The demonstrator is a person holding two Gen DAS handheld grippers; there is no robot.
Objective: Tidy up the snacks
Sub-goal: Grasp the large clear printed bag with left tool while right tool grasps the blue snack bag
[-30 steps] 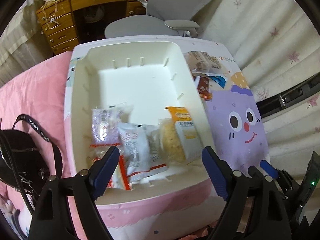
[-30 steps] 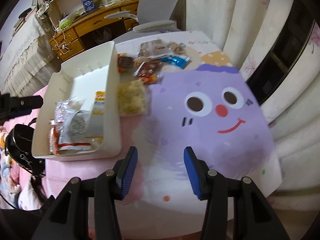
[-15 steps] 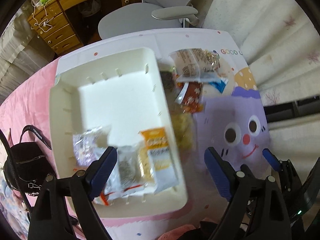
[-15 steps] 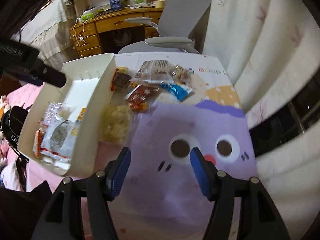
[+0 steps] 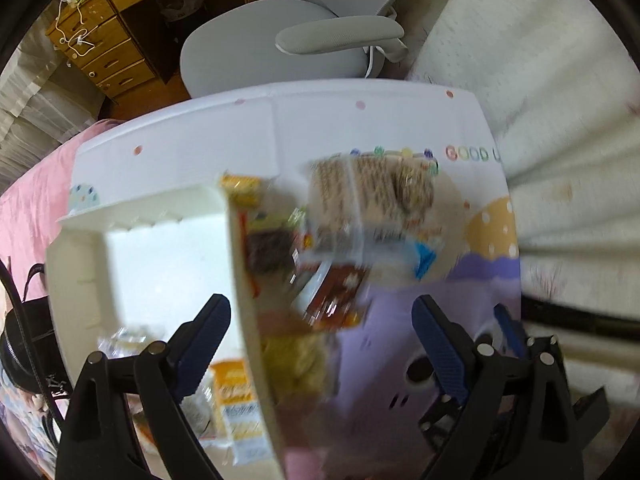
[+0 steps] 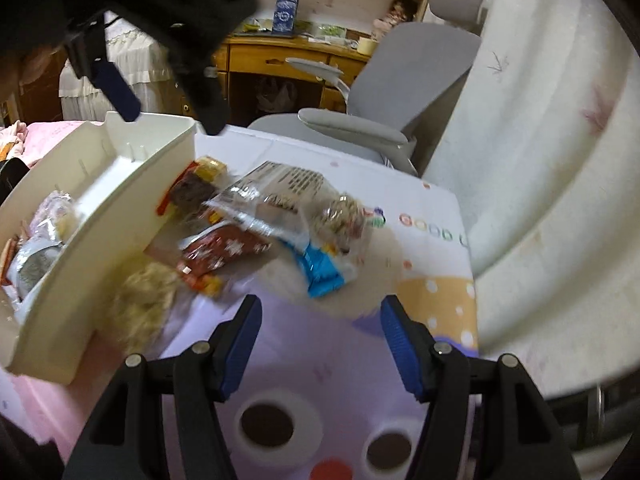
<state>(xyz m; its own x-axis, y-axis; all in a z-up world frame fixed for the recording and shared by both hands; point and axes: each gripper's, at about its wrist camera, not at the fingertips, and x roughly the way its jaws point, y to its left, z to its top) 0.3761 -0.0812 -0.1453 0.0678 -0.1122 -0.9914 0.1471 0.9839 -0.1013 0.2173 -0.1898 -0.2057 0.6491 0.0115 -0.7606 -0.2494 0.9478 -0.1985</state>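
Now — reaching for loose snacks.
Both tools gape, empty: right tool (image 6: pixel 318 344) should straddle the blue packet (image 6: pixel 322 270) squarely — then white bin (image 6: pixel 100 240).

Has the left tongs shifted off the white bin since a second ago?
Yes. The left tongs has swung right: earlier both tips framed the snacks inside the white bin; now the tips straddle its right wall, aimed toward the loose snack pile on the tablecloth.
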